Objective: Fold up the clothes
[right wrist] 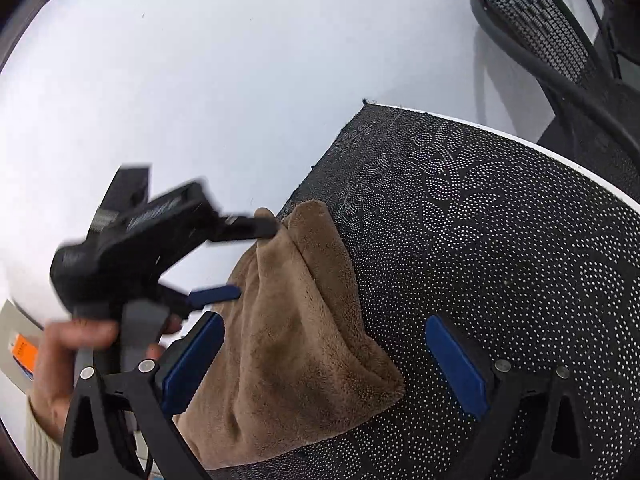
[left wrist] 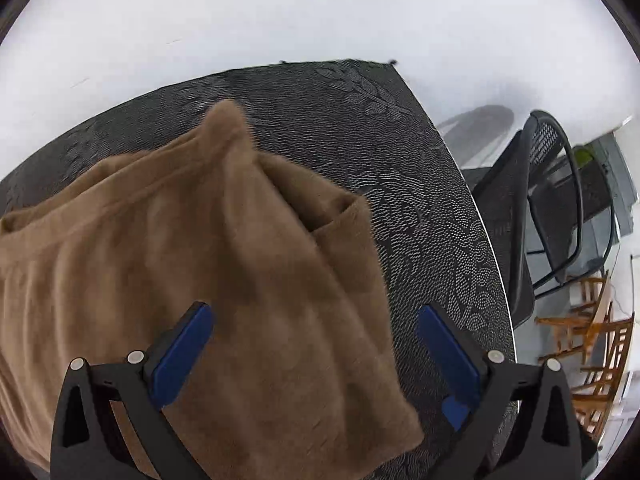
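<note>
On the counter (left wrist: 420, 184), covered by a dark patterned cloth, a brown fleece garment (left wrist: 224, 288) is seen lying bunched, with one fold peaked up toward the far edge. The left gripper (left wrist: 314, 344) is held wide apart above the garment — nothing is gripped between its blue pads (left wrist: 182, 356). The right gripper (right wrist: 324, 364) is likewise spread wide over the garment's near corner, empty. A mesh chair (left wrist: 552, 200) is seen beyond the counter's right edge.
</note>
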